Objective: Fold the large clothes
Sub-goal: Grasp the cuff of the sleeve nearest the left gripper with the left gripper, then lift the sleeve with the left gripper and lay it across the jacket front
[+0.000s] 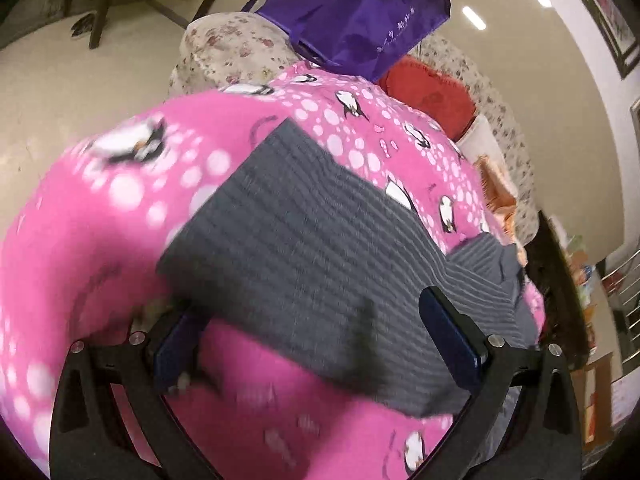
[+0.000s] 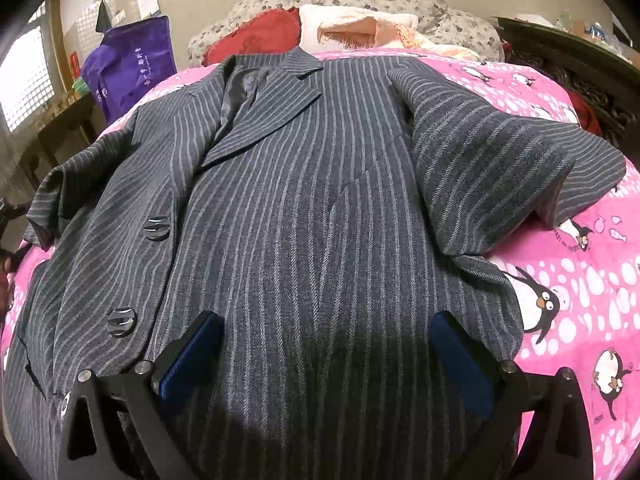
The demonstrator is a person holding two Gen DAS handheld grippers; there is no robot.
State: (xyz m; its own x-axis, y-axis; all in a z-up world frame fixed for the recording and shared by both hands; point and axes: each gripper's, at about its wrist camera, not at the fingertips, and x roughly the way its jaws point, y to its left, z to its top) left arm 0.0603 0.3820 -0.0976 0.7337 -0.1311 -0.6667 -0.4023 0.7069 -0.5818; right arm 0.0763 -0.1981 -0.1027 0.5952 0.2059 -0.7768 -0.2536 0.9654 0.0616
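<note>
A grey pinstriped jacket (image 2: 320,208) lies front-up on a pink penguin blanket (image 2: 580,272), collar toward the far end, one sleeve (image 2: 500,168) folded across its right side. My right gripper (image 2: 324,344) is open just above the jacket's lower front, nothing between its blue pads. In the left wrist view a grey striped sleeve or panel (image 1: 296,240) of the jacket stretches across the pink blanket (image 1: 100,220). My left gripper (image 1: 316,332) is open over that fabric's near edge, its fingers apart and holding nothing. The left view is motion-blurred.
A purple tote bag (image 1: 360,8) stands at the bed's far end beside a red cushion (image 1: 436,96) and a floral pillow (image 1: 236,52). In the right wrist view a peach cloth (image 2: 360,28) lies past the collar, and dark carved furniture (image 2: 560,56) borders the right side.
</note>
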